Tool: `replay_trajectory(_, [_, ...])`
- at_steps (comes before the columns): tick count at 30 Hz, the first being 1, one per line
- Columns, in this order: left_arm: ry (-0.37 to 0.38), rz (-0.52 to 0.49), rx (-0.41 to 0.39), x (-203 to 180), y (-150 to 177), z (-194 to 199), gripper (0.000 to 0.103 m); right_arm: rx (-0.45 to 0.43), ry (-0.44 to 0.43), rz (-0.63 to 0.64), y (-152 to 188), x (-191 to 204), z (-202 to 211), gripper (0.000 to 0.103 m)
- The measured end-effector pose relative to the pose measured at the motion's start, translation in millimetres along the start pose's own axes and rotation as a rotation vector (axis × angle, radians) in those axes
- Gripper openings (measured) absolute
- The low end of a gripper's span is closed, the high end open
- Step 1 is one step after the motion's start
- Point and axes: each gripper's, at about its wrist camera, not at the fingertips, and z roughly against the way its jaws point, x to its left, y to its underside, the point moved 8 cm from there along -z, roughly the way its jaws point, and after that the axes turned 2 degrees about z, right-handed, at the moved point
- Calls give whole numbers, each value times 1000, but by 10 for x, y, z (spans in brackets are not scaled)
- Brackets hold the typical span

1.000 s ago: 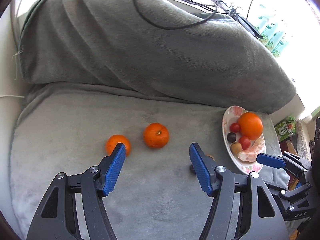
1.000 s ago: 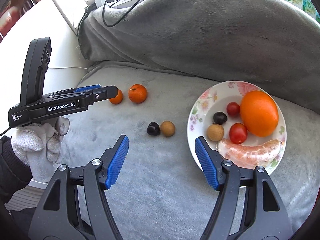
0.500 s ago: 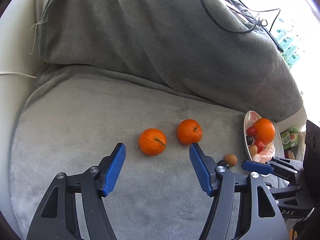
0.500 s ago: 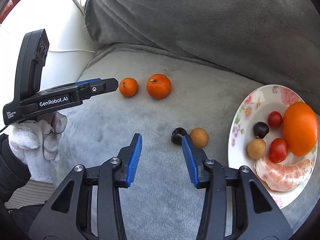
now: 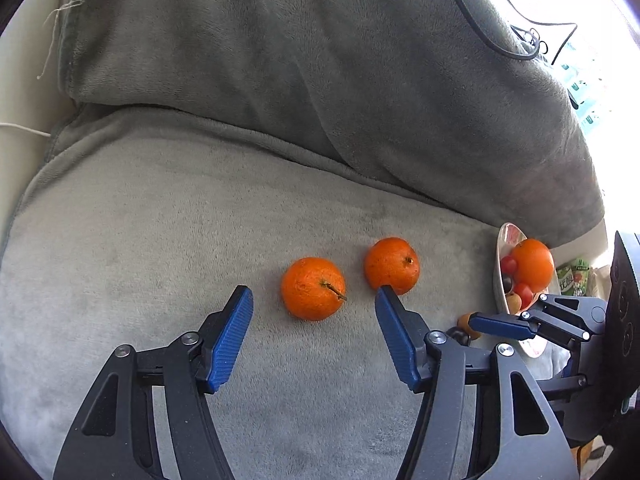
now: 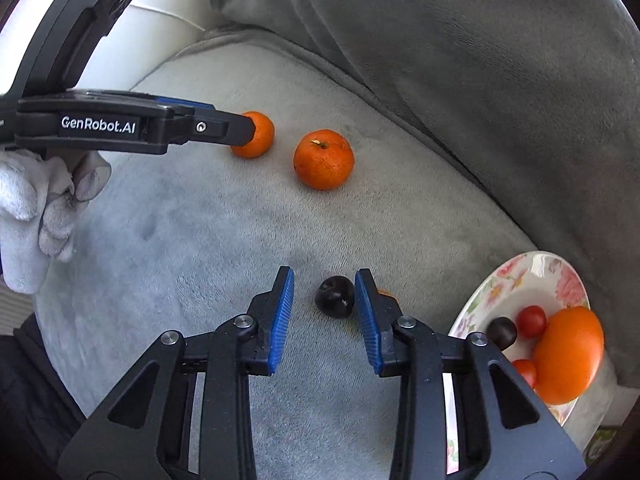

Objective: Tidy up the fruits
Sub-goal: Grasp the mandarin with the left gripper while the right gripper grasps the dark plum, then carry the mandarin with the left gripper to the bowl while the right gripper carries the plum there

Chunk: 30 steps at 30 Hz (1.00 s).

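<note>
Grey sofa cushion [image 5: 168,240] under both your grippers. Floral plate [image 6: 532,276] sits right of your right gripper [image 6: 324,314], holding a large orange [image 6: 568,354]. Your left gripper [image 5: 314,334]: jaws spread wide, a mandarin [image 5: 313,288] just ahead between the tips, untouched; second mandarin [image 5: 392,265] beyond its right finger. Right gripper jaws partly apart, flanking a dark plum [image 6: 334,296], which lies close to the right pad.
</note>
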Motion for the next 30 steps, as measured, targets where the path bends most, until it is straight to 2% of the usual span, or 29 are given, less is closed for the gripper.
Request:
replay_trajectory(7, [12,-2,20,-22,11,-132,55,44,83,148,37,118,-79,29])
replay_trajectory(9, [12,-4,22,-55,16,-175,54,44,100,155,36,106,-78,21])
replay_trajectory(10, [9,-7,22,-64,16,-190,53,43,97,153,36,101,-72,21])
replay_trajectory(14, [-10,-18,24,-52,2,-229,36,36,85,139,22,98,-58,21])
replay_trajectory(23, [-21,-28,4,-46,-10,-199,35,8,47,65,-48,-76,22,20])
replay_trajectory(30, [-24,-26,-12,-12,-11,-65,35,-20,32,53,-33,-50,180,20])
